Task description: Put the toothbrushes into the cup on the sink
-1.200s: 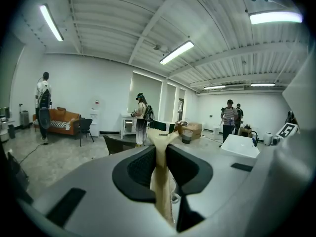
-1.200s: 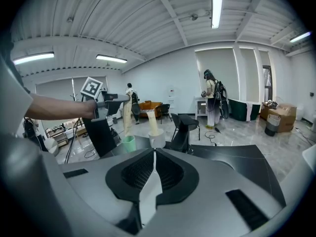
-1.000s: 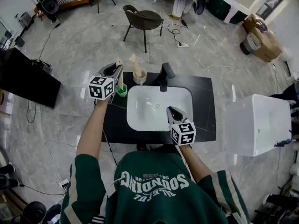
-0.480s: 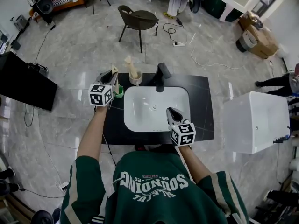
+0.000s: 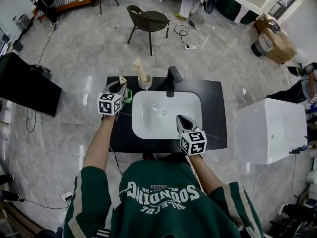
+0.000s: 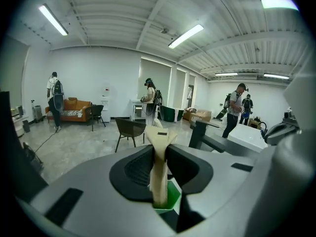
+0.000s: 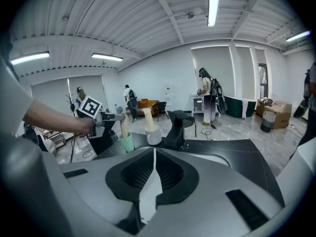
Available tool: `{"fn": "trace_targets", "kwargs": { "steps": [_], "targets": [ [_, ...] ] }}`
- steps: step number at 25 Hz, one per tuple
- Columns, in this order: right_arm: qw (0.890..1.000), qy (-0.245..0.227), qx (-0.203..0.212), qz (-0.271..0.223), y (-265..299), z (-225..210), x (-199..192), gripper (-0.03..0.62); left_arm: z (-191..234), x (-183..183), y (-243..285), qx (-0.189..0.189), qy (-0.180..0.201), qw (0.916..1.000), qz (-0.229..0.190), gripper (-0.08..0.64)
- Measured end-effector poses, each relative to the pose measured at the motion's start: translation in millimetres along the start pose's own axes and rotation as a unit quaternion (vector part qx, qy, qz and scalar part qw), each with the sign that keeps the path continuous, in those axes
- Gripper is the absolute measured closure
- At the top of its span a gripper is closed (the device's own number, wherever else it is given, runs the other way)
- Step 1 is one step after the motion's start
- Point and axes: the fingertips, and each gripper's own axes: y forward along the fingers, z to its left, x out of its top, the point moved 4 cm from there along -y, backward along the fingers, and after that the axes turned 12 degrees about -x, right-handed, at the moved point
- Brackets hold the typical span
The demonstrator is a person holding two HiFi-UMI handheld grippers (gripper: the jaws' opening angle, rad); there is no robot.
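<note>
Left gripper holding a toothbrush at the green cup

The left gripper point(image 6: 159, 169) was clamped on a beige toothbrush point(image 6: 159, 147), whose lower end dipped into the green cup point(image 5: 128, 96) on the black desk point(image 5: 215, 108), beside the sink point(image 5: 148, 128). The right gripper point(image 7: 154, 174) was closed and empty over the sink's near edge.

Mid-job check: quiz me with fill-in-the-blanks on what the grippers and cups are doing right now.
1. The left gripper is shut on a ____.
2. The cup under it is coloured ____.
3. The white cup stands between that cup and the ____.
4. The right gripper, jaws together, holds ____.
Missing: toothbrush; green; faucet; nothing.
</note>
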Motion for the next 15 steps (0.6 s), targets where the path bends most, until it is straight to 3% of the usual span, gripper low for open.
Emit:
{"fn": "trace_targets", "kwargs": {
  "steps": [8, 15],
  "targets": [
    [1.000, 0.005, 0.001, 0.003, -6.1, 0.0, -5.3, 0.549, -14.7, -25.4, -12.7, -0.013, -0.019, 0.9997, 0.009, 0.428],
    [1.000, 0.004, 0.003, -0.003, -10.1, 0.9, -4.1, 0.549, -27.7, -21.4, -28.4, -0.014, -0.007, 0.9999, -0.006, 0.426]
  ]
}}
